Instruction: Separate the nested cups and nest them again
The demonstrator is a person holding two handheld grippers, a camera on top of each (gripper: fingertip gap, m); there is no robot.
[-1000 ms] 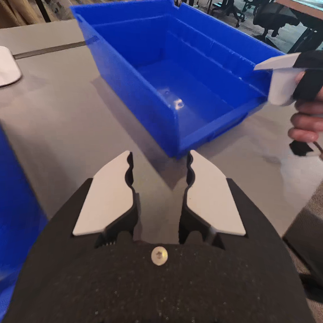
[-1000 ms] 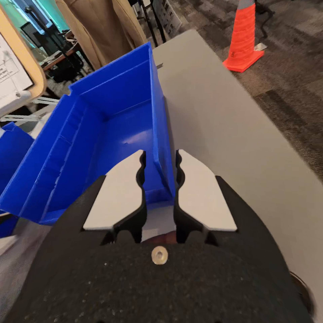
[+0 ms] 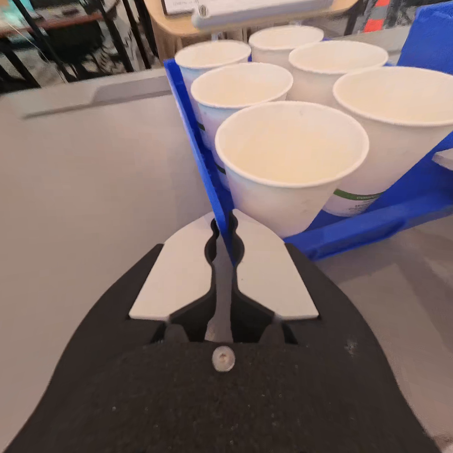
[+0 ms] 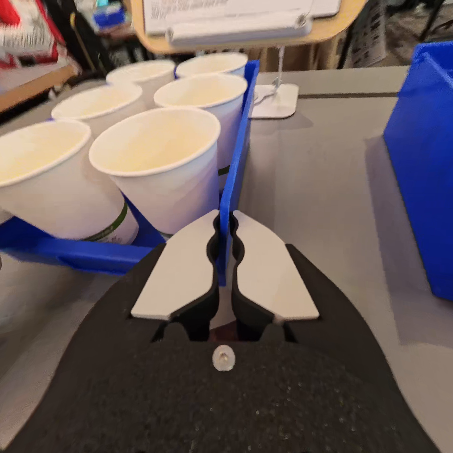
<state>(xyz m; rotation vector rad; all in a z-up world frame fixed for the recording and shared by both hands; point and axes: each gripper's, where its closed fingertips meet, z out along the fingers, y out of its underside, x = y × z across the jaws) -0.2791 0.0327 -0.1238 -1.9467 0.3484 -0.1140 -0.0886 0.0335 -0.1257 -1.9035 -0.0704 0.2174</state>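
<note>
Several white paper cups stand upright in a blue bin [image 3: 193, 127]; the nearest cup [image 3: 291, 152] is just beyond my left gripper [image 3: 224, 220]. The left gripper is shut on the bin's left side wall at its near end. In the right wrist view the same bin [image 4: 241, 137] holds the cups, the nearest cup [image 4: 157, 147] at centre left. My right gripper [image 4: 225, 215] is shut on the bin's right side wall at its near end. Some cups carry a green band low down. Whether any cups are nested I cannot tell.
A second blue bin [image 4: 421, 171] stands to the right on the grey table [image 4: 318, 196]; it also shows in the left wrist view [image 3: 431, 36]. A white stand base [image 4: 274, 103] with a sign holder sits behind. Chairs and desks lie beyond the table's far edge.
Both grippers have left the empty blue bin and now face the bin of cups. The left gripper was open and is now shut on a wall; the right is clamped on the opposite wall.
</note>
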